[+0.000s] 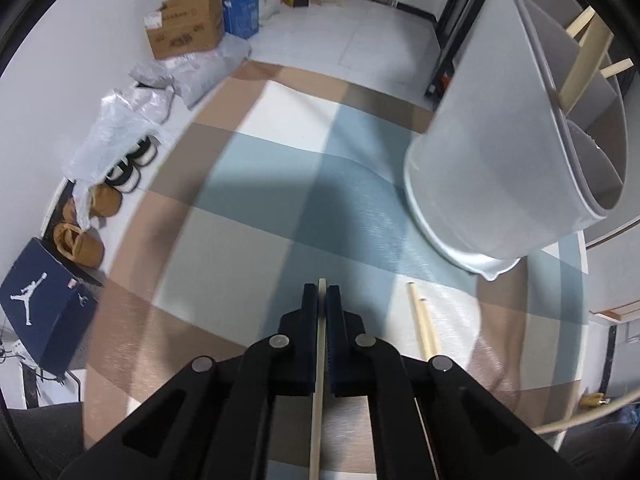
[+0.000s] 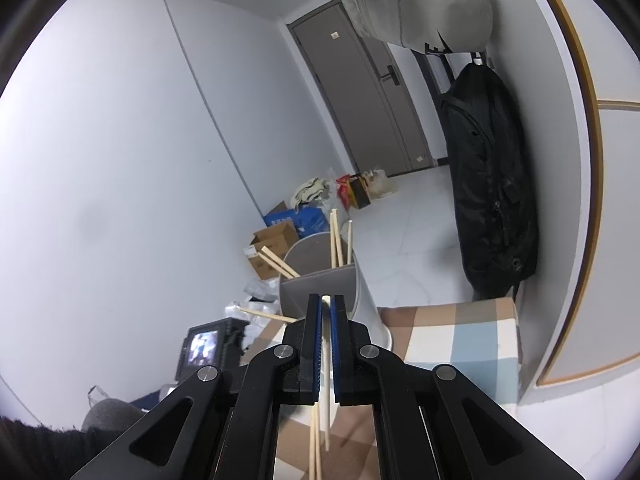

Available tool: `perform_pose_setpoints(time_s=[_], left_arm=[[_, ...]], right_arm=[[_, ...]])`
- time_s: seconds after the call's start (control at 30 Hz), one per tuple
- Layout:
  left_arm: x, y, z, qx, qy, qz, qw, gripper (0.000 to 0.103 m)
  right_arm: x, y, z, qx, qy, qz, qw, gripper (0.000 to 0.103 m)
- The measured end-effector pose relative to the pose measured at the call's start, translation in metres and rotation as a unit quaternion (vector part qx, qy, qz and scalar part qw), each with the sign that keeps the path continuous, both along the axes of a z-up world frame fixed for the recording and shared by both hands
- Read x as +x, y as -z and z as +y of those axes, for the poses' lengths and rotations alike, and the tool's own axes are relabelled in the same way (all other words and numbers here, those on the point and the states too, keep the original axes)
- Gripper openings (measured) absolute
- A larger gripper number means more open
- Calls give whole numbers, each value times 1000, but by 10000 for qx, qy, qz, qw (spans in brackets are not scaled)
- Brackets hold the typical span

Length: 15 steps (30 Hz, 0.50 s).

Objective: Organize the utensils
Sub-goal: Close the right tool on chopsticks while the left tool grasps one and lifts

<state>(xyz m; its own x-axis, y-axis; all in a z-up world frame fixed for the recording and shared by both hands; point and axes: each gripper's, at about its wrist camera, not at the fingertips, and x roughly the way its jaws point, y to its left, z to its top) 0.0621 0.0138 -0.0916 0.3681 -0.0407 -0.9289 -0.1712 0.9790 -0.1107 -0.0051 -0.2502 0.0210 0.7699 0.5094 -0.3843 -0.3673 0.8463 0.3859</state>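
- Left wrist view: my left gripper [image 1: 322,294] is pressed together on a single pale wooden chopstick [image 1: 319,380], which runs straight back between the two fingers and pokes out just past their tips.
- Below that gripper lies the checked cloth [image 1: 256,216] in blue, tan and white that covers the desk.
- Just right of the left gripper, two loose chopsticks [image 1: 424,328] lie side by side on the cloth, apart from the fingers.
- Ahead and to the right of the left gripper is the grey utensil holder [image 1: 492,152], looming large in this view; its inside is split by dividers, and several chopstick ends show in the compartments at the upper right.
- Far left of the gripper, on the floor by the wall, sit a blue shoebox [image 1: 44,304], brown shoes [image 1: 86,236] and a cardboard box [image 1: 186,24].
- Right wrist view: my right gripper [image 2: 327,304] is pinching a pair of chopsticks [image 2: 322,412] that slant back under the fingers, with a pale tip showing between the fingertips.
- Directly ahead of the right gripper, very close to its tips, is the utensil holder [image 2: 320,284], with chopsticks standing up out of its far compartment and others sticking out to its left.
- Right of the gripper the checked cloth [image 2: 460,340] continues; beyond it a black bag [image 2: 488,176] hangs by the wall.
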Motion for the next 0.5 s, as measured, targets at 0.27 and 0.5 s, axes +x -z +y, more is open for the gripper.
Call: perform_pose_setpoints(time_s=[0.27, 0.5], left_arm=[[-24, -19, 18, -282, -374, -687, 9965, 0], [-37, -46, 37, -485, -460, -1406, 9878, 0]], right_arm=[[-3, 5, 12, -208, 79, 25, 9997, 3], [-4, 4, 24, -345, 35, 19, 9994, 3]])
